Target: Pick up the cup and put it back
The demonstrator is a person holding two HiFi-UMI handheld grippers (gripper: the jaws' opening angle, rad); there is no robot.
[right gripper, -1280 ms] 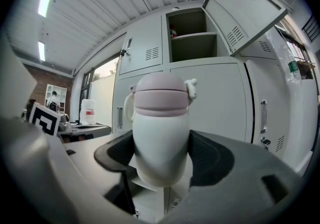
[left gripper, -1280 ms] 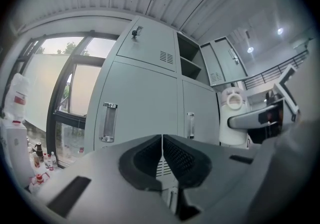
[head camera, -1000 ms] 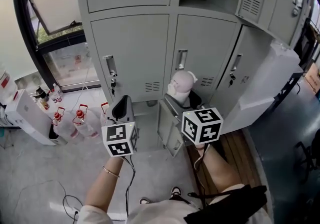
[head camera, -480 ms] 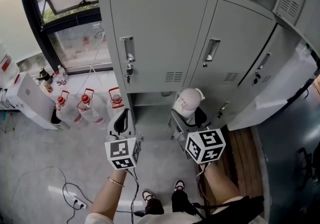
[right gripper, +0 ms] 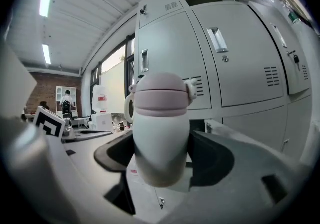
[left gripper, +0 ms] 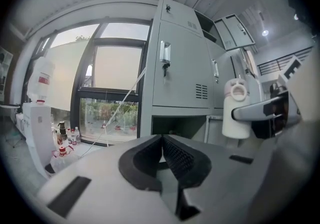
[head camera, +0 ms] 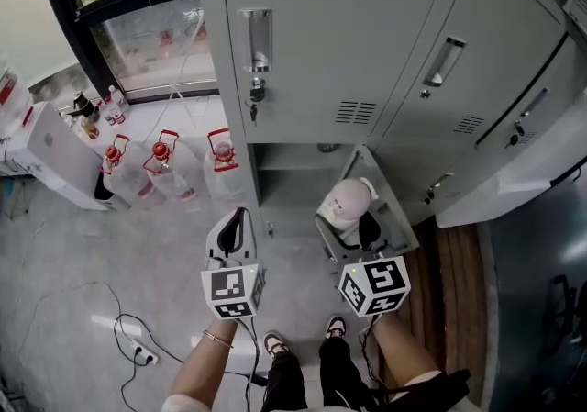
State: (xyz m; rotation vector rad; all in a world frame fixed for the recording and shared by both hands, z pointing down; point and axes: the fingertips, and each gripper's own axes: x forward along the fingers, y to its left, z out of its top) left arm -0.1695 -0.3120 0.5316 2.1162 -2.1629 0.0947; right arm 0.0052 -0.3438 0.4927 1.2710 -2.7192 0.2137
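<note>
Right gripper [right gripper: 164, 157]: jaws clamped on the cup [right gripper: 160, 118], one pad on each side of its lower body. Cup upright, white body, pale pink lid, loop handle on the side facing the left gripper. It hangs off the floor with nothing under it.

Left gripper [left gripper: 162, 142]: level with the right one and to its left. The pad tips are pressed together, nothing between them. From its own view the cup shows off to the right, apart from it.

Below both grippers, toward the person: two shoes [head camera: 275, 343] on grey floor [head camera: 110, 291], and a cable [head camera: 138, 346] trailing left of the left gripper.

Just ahead, between the two grippers: open bottom compartment [head camera: 295, 183] of the grey lockers [head camera: 312, 34]. Its door [head camera: 390, 208] is swung out just beyond and right of the right gripper.

Ahead and left of the left gripper: three clear jugs [head camera: 160, 167] with red tops, standing against the locker side. Further left, a white cabinet [head camera: 46, 172] with small bottles [head camera: 92, 112] on it.

Farthest, beyond the jugs: a dark-framed window [head camera: 151, 29].
</note>
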